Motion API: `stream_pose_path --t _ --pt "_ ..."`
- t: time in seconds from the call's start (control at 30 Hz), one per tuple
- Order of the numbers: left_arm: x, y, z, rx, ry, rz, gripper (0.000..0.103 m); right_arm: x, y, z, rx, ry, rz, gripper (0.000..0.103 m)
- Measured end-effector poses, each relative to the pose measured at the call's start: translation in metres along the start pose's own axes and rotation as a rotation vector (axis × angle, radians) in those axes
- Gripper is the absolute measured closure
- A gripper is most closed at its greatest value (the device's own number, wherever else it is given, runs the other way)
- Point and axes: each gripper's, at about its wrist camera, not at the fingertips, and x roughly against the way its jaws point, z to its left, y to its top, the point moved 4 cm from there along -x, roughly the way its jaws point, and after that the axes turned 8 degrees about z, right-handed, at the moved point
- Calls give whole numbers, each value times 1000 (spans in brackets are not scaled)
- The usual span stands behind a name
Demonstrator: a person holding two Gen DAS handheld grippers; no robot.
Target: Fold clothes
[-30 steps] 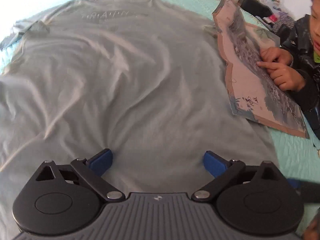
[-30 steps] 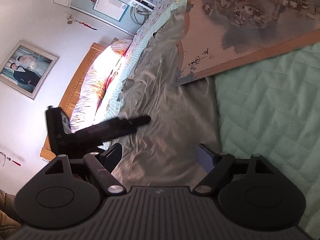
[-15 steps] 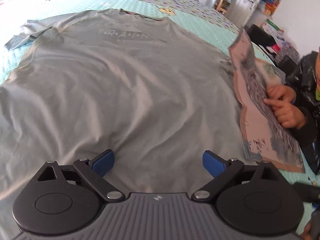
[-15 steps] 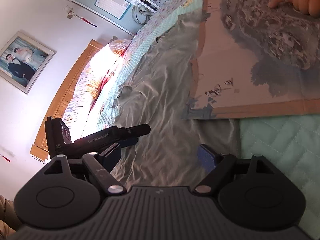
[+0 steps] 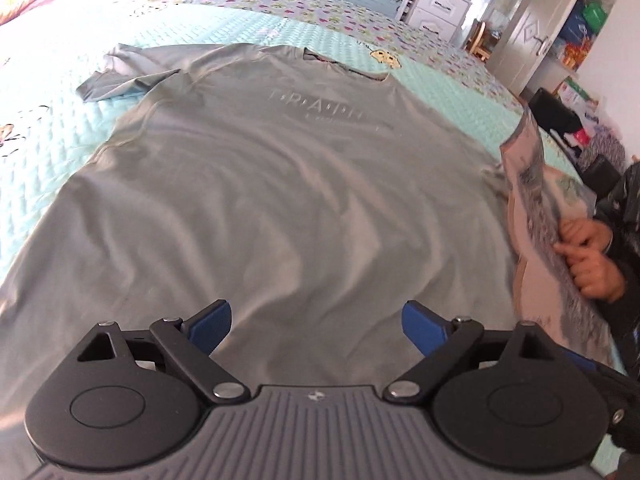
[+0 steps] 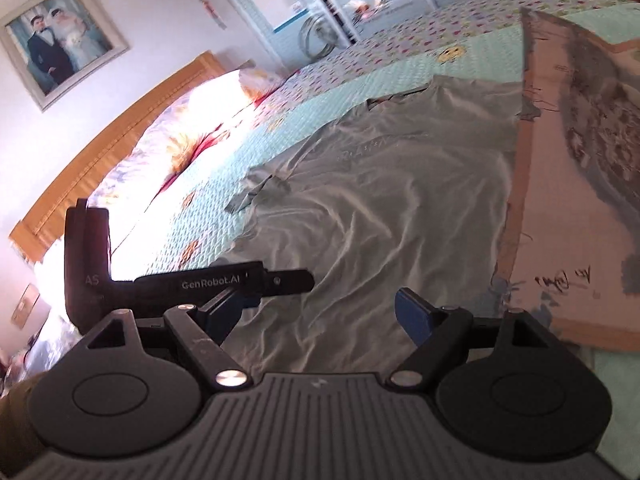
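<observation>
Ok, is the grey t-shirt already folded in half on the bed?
No, the t-shirt lies spread out flat on the bed, print side up, with its collar and one sleeve showing.

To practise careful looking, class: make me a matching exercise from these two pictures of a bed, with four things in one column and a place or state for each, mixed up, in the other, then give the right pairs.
Things:
1. grey T-shirt
2. printed paper sheet
3. framed photo
4. left gripper

Places or states:
A. hangs on the wall above the headboard
B. spread flat on the quilt, front up
C. jaws wide apart, nothing between them
D. lies over one side of the shirt, a child's hand on it

Pairs: 1-B, 2-D, 3-A, 4-C
</observation>
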Motion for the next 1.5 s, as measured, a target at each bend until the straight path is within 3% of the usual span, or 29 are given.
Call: stream_pose_path --t 0.03,0.13,0.23,0.33,0.47,0.6,0.7,0.9,1.1,1.2,1.33,1.5 --pt "4 -7 1 -23 16 -3 9 2 -14 6 -21 -21 -23 19" --pt "28 -31 14 -73 20 -25 9 1 -58 30 -10 -50 15 19" --pt "50 -55 33 -70 93 -5 9 -17 -97 74 188 -76 208 19" --pt "80 -73 60 8 109 4 9 -25 -117 124 337 -17 324 19" --pt "126 -83 103 130 204 -62 9 -25 -115 172 403 -13 398 19" --pt "147 -95 139 247 243 -51 9 -16 -102 190 328 -57 389 19" --pt "153 -105 152 275 266 -35 9 -6 -98 189 239 7 371 19" --pt "152 -102 145 265 225 -50 9 -10 -90 171 189 -10 360 19" --pt "131 -76 93 82 150 -52 9 -13 -66 125 129 -9 287 19" --pt "112 -59 66 9 113 -41 9 -13 -38 83 64 -28 213 19" --pt "79 -31 36 -54 60 -23 9 4 15 5 -103 -46 48 19" --pt "43 9 -7 -147 28 -64 9 21 86 -108 -213 -201 -136 19"
